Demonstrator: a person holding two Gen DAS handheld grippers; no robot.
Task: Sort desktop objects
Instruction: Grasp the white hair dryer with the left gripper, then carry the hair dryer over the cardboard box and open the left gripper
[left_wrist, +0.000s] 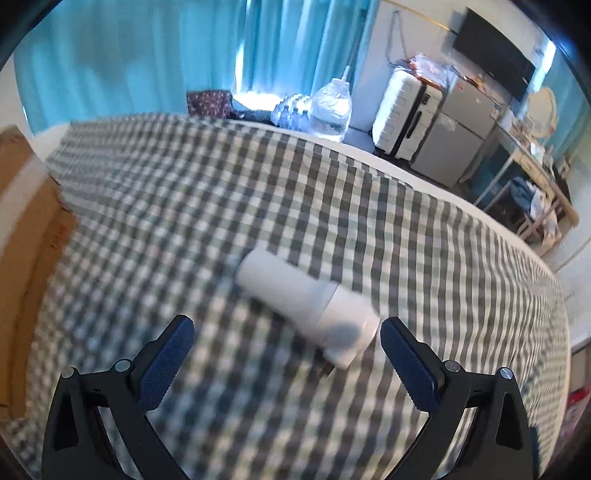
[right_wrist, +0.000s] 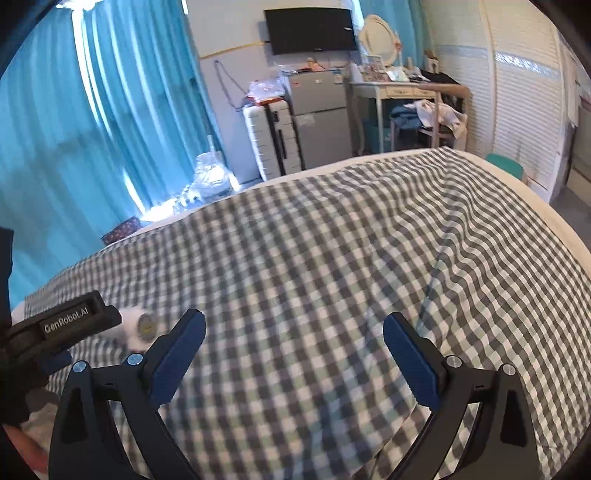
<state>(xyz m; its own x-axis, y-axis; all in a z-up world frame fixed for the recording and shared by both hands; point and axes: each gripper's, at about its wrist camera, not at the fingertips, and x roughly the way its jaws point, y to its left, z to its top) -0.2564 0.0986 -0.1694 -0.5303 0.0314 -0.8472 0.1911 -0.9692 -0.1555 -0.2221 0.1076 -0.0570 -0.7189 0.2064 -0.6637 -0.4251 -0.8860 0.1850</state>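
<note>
Left wrist view: left claw has its jaws wide apart w/ nothing between them, hovering low over the checked bedspread. The white bottle lies on its side on the bed, just ahead of the claw and nearer its right-hand finger; not touching either pad as far as I can tell. Cardboard box sits at the left edge, prob. the drop spot, though that's a guess. Judged from this, the sort is early: bottle not yet gripped, nothing seen going in the box. Left to do: close on bottle, lift, carry over.

Hard to read here: heavy blur over bedspread and bottle, so cap end vs base is unclear, and a small dark bit under its near end can't be identified. Box is cut off by the frame; inside not visible.

Right wrist view: right claw also spread apart, empty, above bare bedspread. No task item in front of it. At far left the left claw body covers most of the bottle; only a blurred white end w/ a yellowish round spot shows. Box not in this view, so what's already sorted can't be told.
</note>
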